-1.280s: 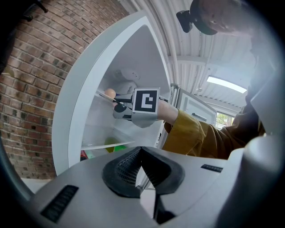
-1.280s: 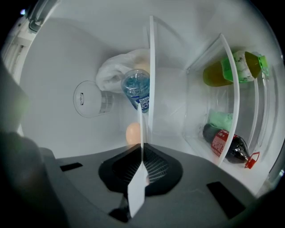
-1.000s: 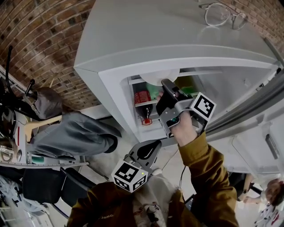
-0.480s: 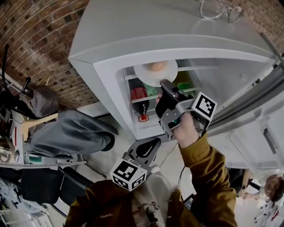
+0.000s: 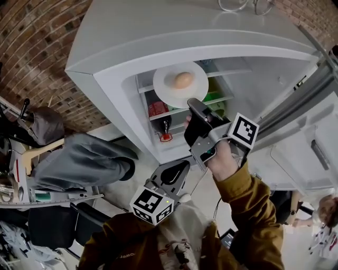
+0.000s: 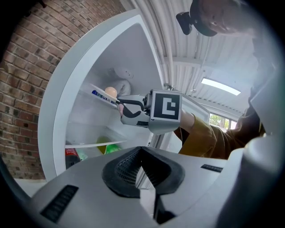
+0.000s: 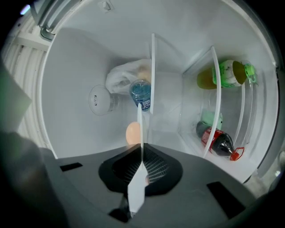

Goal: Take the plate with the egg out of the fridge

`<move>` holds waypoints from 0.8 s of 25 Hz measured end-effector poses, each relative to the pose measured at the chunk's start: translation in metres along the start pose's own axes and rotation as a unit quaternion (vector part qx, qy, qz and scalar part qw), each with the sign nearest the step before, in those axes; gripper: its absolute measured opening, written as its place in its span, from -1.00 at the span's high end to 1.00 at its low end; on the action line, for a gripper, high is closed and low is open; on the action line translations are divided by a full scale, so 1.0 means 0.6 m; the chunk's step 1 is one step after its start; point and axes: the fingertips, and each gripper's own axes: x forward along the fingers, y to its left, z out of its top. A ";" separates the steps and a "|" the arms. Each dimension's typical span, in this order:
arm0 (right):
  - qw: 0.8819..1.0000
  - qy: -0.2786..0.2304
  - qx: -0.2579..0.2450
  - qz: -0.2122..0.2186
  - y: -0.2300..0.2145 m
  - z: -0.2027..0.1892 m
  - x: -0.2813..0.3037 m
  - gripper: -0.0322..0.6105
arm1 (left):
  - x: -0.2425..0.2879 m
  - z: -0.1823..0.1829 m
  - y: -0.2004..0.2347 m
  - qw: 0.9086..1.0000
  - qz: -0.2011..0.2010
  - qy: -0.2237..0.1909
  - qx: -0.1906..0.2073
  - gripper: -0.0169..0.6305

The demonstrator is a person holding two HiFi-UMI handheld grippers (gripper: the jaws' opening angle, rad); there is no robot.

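Note:
A white plate (image 5: 169, 89) with a brown egg (image 5: 183, 80) on it hangs level in front of the open white fridge (image 5: 121, 79), just outside the top shelf. My right gripper (image 5: 192, 105) is shut on the plate's near rim. In the right gripper view the plate (image 7: 140, 129) shows edge-on between the pads, with the egg (image 7: 132, 132) to its left. My left gripper (image 5: 177, 174) hangs low near the person's chest, shut and empty. From the left gripper view I see the right gripper (image 6: 119, 105) holding the plate (image 6: 101, 95) at the fridge mouth.
A red cola bottle (image 7: 219, 141) and a green bottle (image 7: 228, 73) lie on the fridge shelves, a blue-capped bottle (image 7: 141, 92) further back. Glasses (image 5: 240, 5) lie on the fridge top. The open door (image 5: 296, 113) stands at right. A chair with grey cloth (image 5: 84, 158) stands at left.
The right gripper has drawn the plate with the egg out from the top shelf, so the whole plate now shows outside the fridge. The left gripper has hardly moved.

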 end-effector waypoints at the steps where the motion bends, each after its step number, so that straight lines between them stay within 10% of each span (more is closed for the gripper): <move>1: 1.000 0.000 -0.005 0.001 0.000 0.000 -0.007 0.83 | 0.000 -0.001 -0.001 1.000 -0.001 0.001 0.000 0.92; 20: 1.000 -0.006 -0.021 -0.004 -0.030 -0.024 -0.169 0.83 | 0.004 -0.013 -0.023 1.000 -0.021 0.014 -0.002 0.92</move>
